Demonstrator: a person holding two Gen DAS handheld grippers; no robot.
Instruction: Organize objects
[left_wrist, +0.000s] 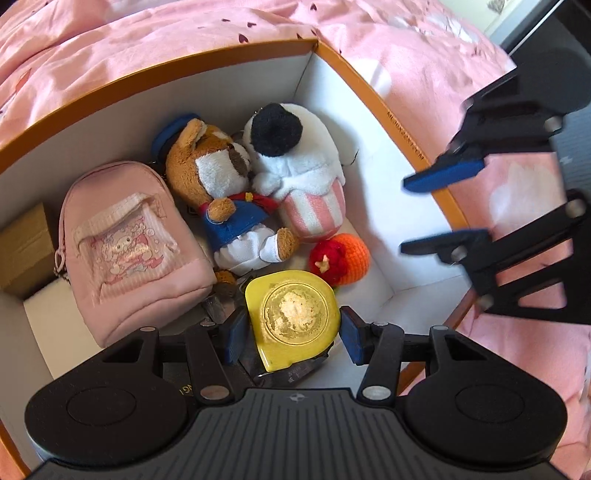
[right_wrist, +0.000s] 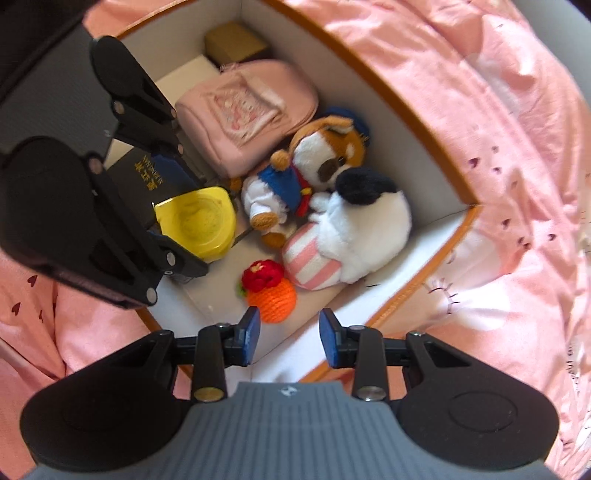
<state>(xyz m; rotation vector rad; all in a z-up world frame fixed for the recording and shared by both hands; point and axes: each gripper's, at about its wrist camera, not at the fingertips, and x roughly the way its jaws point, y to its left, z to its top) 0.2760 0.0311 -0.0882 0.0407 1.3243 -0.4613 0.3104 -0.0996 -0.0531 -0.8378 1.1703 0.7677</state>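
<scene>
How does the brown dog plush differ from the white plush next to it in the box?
The brown dog plush wears a blue cap and a blue and white sailor outfit; the white plush has a black patch and a pink-striped base. The dog looks slimmer, the white one rounder. Both lie touching in the orange-rimmed box.

**Toys and a tape measure in the orange-rimmed box**

The box (left_wrist: 369, 88) has white inner walls. A pink mini backpack (left_wrist: 129, 251) lies face up near one end, touching a brown dog plush (left_wrist: 225, 192) in blue-and-white sailor clothes. Against the dog rests a white plush (left_wrist: 295, 162) with a black patch and pink-striped base. An orange-and-red crocheted ball (left_wrist: 343, 258) sits beside it. A yellow tape measure (left_wrist: 291, 317), flat side up, seemingly lies atop a black book (right_wrist: 144, 177).
</scene>
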